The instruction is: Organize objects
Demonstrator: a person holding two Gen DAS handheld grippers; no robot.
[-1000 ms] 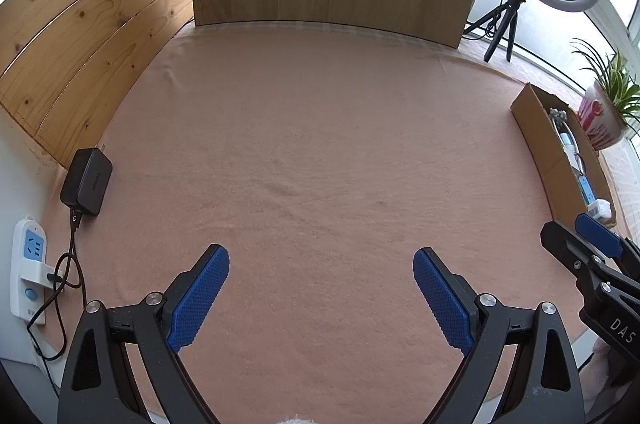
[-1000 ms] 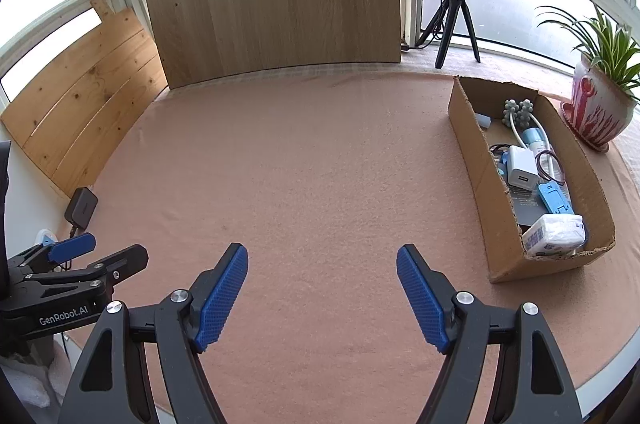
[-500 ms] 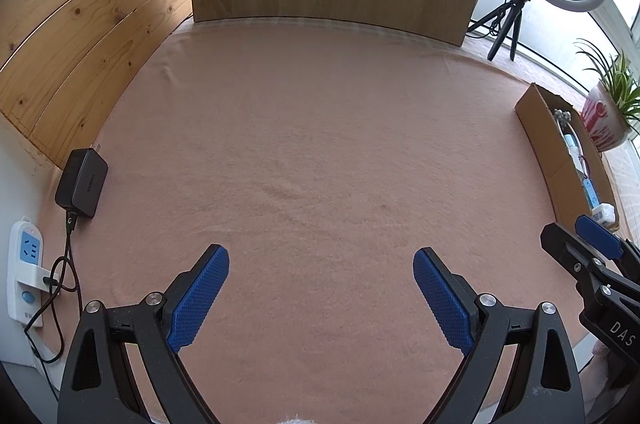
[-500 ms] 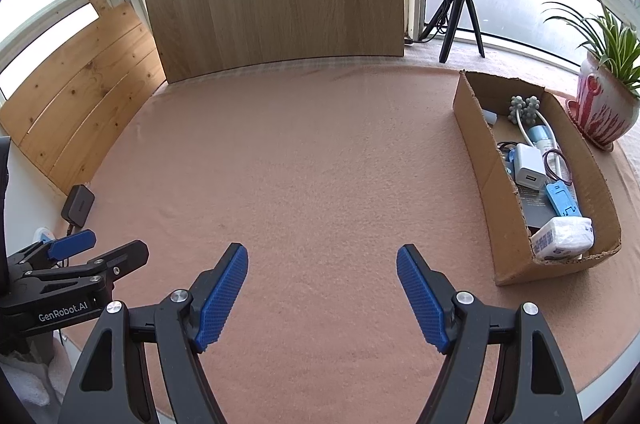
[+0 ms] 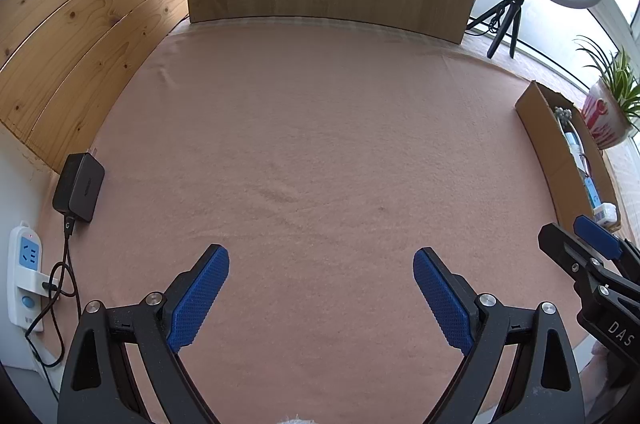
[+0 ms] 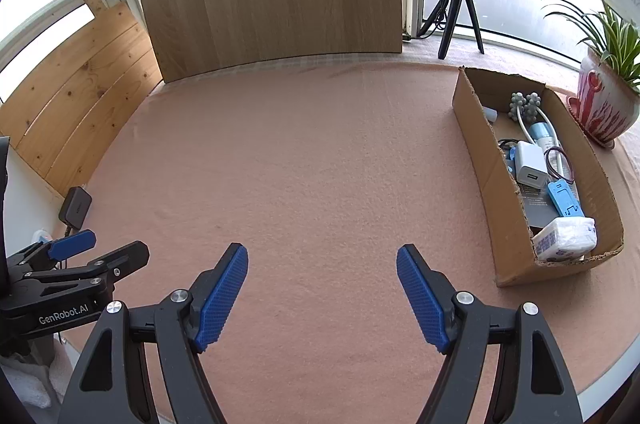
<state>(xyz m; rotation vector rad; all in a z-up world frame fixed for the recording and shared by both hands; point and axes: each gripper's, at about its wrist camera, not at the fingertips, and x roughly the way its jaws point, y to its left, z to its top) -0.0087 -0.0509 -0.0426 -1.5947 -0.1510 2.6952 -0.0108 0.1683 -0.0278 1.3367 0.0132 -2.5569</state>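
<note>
**Beside the cardboard box: both grippers empty, nothing picked yet**

Left of the cardboard box (image 6: 486, 184), the right gripper (image 6: 322, 290) is held over bare pink cloth (image 6: 312, 160), jaws spread wide and nothing between the pads. The left gripper (image 5: 321, 298) is likewise released and empty, farther left of the box, angled down at the cloth. All task objects seen are already inside the box: a white charger (image 6: 531, 164), a blue clip-like piece (image 6: 564, 199), a wrapped white packet (image 6: 566, 238) at the near end, a grey knobbly massager (image 6: 525, 104) at the far end, plus a cord and a dark flat item underneath. No loose object is seen on the cloth left of the box.

The step is judged to be either the start or the end of sorting; which one cannot be told. If items are to be taken out, the right gripper is best used, being nearer the box. The packet at the near end should be approached from above, jaws aligned across its short side, and the box wall should be cleared before closing. The cord is likely to snag on neighbours and should be lifted slowly. The black adapter (image 5: 79, 186) and power strip (image 5: 25, 274), well left of the box, are better left alone.
</note>
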